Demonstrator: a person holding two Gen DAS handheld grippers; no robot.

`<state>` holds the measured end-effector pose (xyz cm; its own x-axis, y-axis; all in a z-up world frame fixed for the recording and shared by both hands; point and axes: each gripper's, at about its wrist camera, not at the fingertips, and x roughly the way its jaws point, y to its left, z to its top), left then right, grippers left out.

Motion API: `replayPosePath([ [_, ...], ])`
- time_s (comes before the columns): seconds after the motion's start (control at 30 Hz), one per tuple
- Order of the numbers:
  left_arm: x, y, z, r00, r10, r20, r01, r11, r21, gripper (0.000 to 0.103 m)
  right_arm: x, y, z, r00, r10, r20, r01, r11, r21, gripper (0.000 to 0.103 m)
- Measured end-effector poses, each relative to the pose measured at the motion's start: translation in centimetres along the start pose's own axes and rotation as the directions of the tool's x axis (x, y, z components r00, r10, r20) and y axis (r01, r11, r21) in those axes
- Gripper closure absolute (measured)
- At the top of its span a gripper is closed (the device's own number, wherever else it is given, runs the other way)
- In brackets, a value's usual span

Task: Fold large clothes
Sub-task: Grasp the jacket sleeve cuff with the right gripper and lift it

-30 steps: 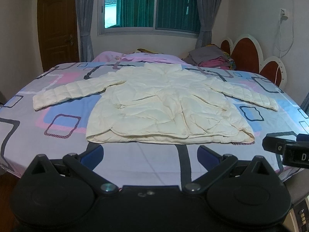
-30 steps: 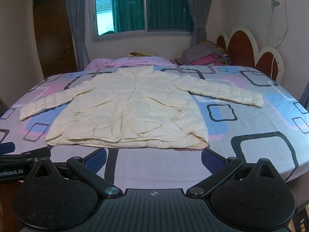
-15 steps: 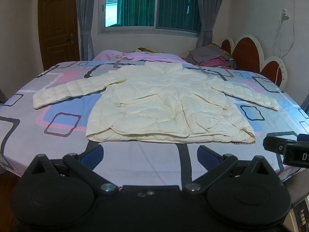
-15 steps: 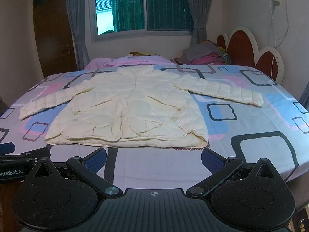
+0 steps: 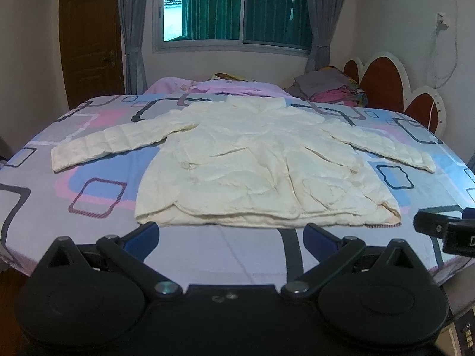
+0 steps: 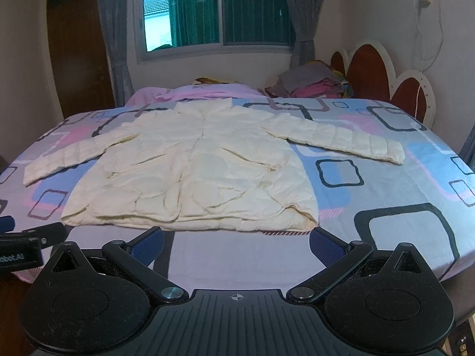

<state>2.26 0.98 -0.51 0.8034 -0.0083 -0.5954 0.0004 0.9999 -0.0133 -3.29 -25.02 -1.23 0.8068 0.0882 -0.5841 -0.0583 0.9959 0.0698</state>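
Left gripper [image 5: 231, 235] and right gripper [image 6: 236, 240] spread wide, empty, short of cream quilted puffer jacket [image 5: 261, 166] flat on patterned bedsheet [image 5: 89, 195].

Both views have crept slightly closer to the cream jacket [image 5: 261, 166].

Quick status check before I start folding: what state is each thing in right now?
Jacket: spread flat on the bed, sleeves out, unfolded.
Left gripper: open, empty, short of the hem.
Right gripper: open, empty, short of the hem.
Window: green curtains drawn, left edge uncovered.
Door: closed.
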Motion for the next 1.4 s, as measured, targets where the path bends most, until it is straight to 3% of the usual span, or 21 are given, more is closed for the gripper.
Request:
replayPosePath([
  [0.33, 5.2, 0.2, 4.2, 0.999, -0.028, 0.019, 0.029, 0.999, -0.014, 0.000, 5.2, -0.5, 3.2, 0.999, -0.046, -0.008, 0.046, 0.999, 0.026, 0.000],
  [0.47, 7.9, -0.6, 5.9, 1.000, -0.003, 0.019, 0.002, 1.000, 0.029, 0.000, 8.0, -0.4, 4.8, 0.998, -0.063, -0.011, 0.063, 0.998, 0.028, 0.000],
  [0.8, 13.4, 0.5, 9.3, 0.996, -0.086, 0.038, 0.084, 0.996, 0.034, 0.000, 14.4, -0.5, 9.0, 0.996, -0.085, 0.007, 0.085, 0.994, 0.070, 0.000],
  [1.0, 16.5, 1.5, 11.2, 0.980, -0.199, -0.024, 0.200, 0.979, 0.049, 0.000, 16.8, -1.1, 11.4, 0.992, -0.125, 0.029, 0.121, 0.986, 0.115, 0.000],
  [1.13, 18.7, 1.3, 11.8, 0.980, -0.197, -0.020, 0.197, 0.980, 0.023, 0.000, 17.8, -3.2, 12.5, 0.985, -0.171, 0.039, 0.163, 0.974, 0.158, 0.000],
  [1.23, 20.3, 0.8, 12.0, 0.966, -0.259, -0.020, 0.259, 0.966, 0.018, 0.006, 18.3, -5.8, 13.1, 0.979, -0.202, 0.039, 0.190, 0.962, 0.198, 0.000],
  [1.4, 22.6, -0.5, 13.0, 0.972, -0.233, -0.015, 0.233, 0.972, -0.021, 0.010, 19.1, -10.1, 14.0, 0.964, -0.265, 0.032, 0.250, 0.938, 0.238, 0.000],
])
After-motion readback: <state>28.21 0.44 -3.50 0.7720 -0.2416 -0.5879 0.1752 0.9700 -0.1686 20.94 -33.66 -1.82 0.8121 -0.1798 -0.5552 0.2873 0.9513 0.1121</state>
